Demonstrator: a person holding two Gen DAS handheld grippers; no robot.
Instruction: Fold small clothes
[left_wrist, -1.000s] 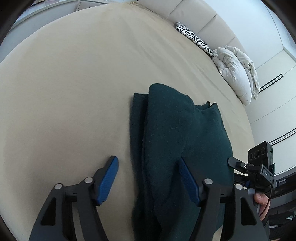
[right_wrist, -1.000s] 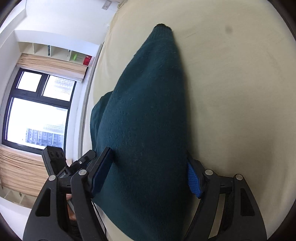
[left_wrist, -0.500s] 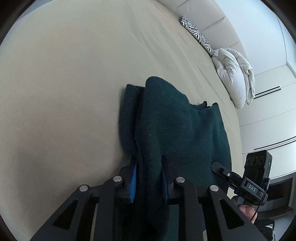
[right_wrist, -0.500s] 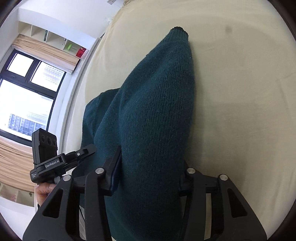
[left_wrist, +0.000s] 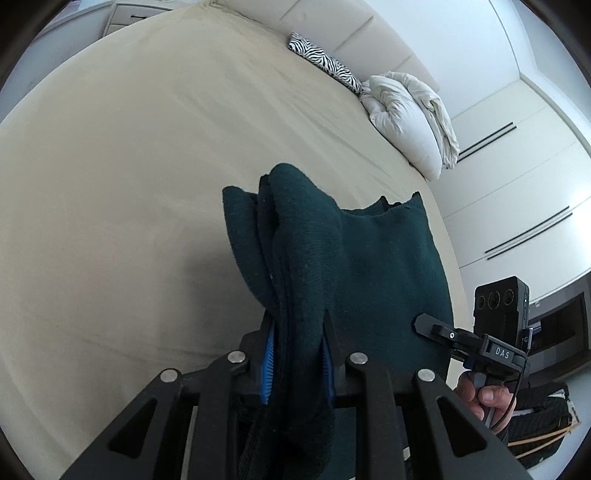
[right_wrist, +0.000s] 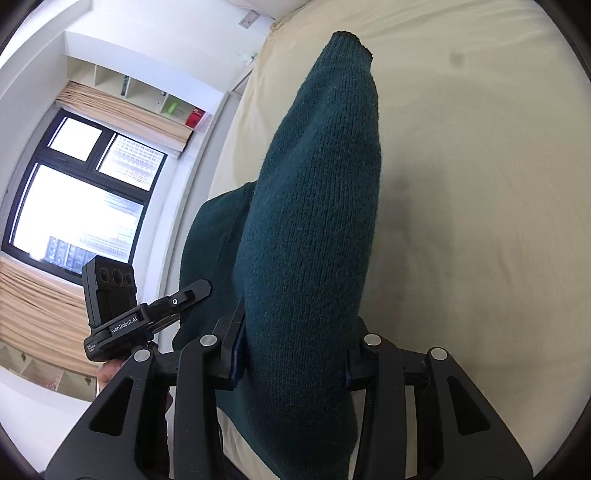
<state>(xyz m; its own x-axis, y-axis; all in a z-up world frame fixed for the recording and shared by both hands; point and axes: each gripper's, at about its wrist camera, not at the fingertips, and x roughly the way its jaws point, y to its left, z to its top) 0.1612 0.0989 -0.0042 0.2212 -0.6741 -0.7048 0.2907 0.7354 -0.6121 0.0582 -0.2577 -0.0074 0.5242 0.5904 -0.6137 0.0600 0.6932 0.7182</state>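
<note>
A dark green knitted sweater (left_wrist: 369, 266) is held up above a beige bed (left_wrist: 129, 166). My left gripper (left_wrist: 297, 363) is shut on a thick folded edge of the sweater, its blue pads pressed to the cloth. My right gripper (right_wrist: 293, 356) is shut on another bunched part of the sweater (right_wrist: 314, 206), which stretches away from it towards the bed (right_wrist: 480, 184). Each gripper shows in the other's view, the right at the lower right (left_wrist: 443, 332), the left at the lower left (right_wrist: 192, 291).
A white rolled duvet (left_wrist: 410, 118) and a zebra-print pillow (left_wrist: 325, 62) lie at the bed's far edge by the headboard. White wardrobe doors (left_wrist: 535, 184) stand to the right. A window (right_wrist: 77, 206) and shelves (right_wrist: 147, 99) are beyond the bed's left edge.
Both grippers closed on the sweater, which lay on the bed one second ago. They have lifted it, so the cloth now hangs bunched between the jaws.
</note>
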